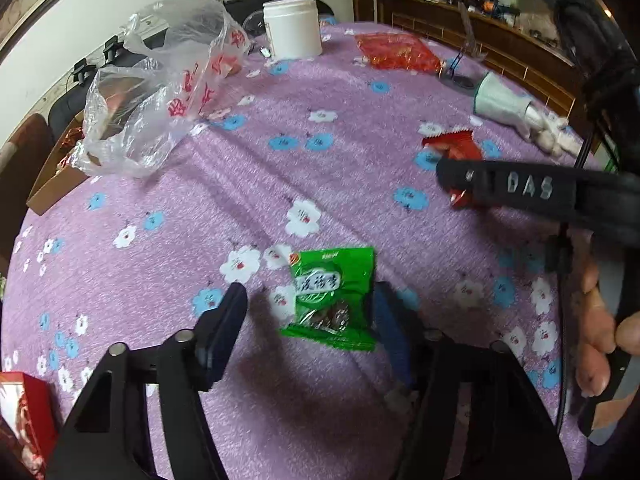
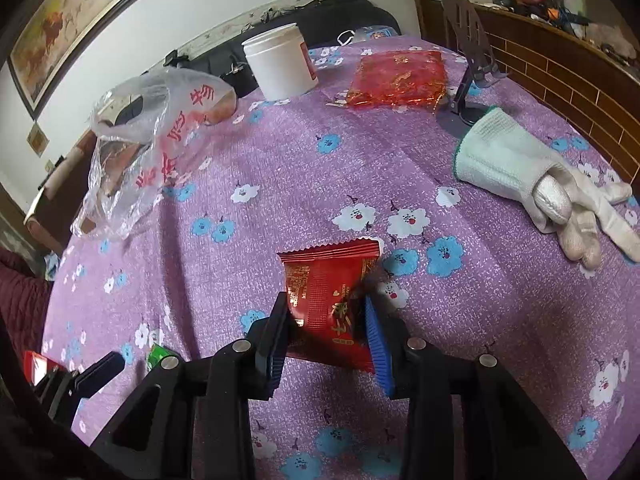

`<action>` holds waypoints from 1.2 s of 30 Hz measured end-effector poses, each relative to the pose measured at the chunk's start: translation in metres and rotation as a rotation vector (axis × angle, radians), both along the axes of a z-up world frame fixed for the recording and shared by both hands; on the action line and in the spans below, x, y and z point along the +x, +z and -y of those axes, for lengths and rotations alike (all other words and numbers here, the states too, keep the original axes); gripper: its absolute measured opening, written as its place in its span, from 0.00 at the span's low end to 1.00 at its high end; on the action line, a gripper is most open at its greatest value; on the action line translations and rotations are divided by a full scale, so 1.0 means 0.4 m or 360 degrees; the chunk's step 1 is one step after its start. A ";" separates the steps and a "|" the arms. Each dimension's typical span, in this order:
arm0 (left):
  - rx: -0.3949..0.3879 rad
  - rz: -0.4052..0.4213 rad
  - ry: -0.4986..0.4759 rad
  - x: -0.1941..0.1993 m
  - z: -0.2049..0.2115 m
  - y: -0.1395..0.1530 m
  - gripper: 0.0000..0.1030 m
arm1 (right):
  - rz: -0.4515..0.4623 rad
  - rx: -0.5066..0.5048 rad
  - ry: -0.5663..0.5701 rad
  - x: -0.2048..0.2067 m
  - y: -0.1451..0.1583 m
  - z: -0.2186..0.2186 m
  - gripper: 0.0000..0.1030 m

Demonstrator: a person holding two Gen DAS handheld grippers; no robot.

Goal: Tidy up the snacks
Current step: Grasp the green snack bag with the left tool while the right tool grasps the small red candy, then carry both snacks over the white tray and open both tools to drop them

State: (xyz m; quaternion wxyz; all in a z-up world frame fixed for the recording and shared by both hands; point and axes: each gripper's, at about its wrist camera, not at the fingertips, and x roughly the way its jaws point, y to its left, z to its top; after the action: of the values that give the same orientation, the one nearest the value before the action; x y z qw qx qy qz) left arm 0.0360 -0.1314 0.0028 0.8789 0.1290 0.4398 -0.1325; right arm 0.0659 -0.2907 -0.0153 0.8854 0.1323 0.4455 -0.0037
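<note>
A green snack packet (image 1: 334, 296) lies flat on the purple flowered tablecloth (image 1: 280, 160). My left gripper (image 1: 310, 300) is open around it, one finger on each side, the right finger close to the packet's edge. My right gripper (image 2: 326, 320) is shut on a red snack packet (image 2: 330, 292), holding it by its lower half above the cloth. In the left wrist view the right gripper (image 1: 460, 184) shows at the right with the red packet (image 1: 456, 148). The green packet's corner (image 2: 158, 356) and my left gripper (image 2: 100, 364) show at lower left in the right wrist view.
A clear plastic bag with red print (image 1: 168, 92) lies over a cardboard box (image 1: 52, 188) at the left. A white jar (image 1: 292, 28), a red foil bag (image 1: 400, 52), a phone stand (image 2: 472, 80) and white gloves (image 2: 540, 184) sit further back. A red box (image 1: 24, 412) is at lower left.
</note>
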 end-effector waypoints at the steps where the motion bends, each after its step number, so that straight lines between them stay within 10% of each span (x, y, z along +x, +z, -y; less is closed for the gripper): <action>1: -0.0011 0.0002 -0.0016 0.000 0.002 0.001 0.52 | -0.0004 -0.0031 0.0011 0.000 0.000 -0.006 0.38; 10: -0.0050 0.0031 -0.0096 -0.008 0.004 0.001 0.30 | 0.0042 -0.0498 0.0127 -0.013 -0.008 -0.098 0.36; 21: -0.0081 0.0175 0.0048 -0.167 -0.125 0.074 0.30 | 0.0170 0.0136 0.0197 -0.033 0.030 -0.026 0.34; 36: -0.0210 0.0418 0.0407 -0.455 -0.429 0.205 0.31 | 0.0466 0.0241 0.0443 -0.141 0.187 -0.212 0.33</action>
State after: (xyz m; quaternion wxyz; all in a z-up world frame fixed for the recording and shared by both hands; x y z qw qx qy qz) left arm -0.1460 0.0403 0.0848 0.9450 0.0302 0.3244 -0.0302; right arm 0.0094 -0.2060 0.0593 0.9202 0.1347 0.3251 0.1713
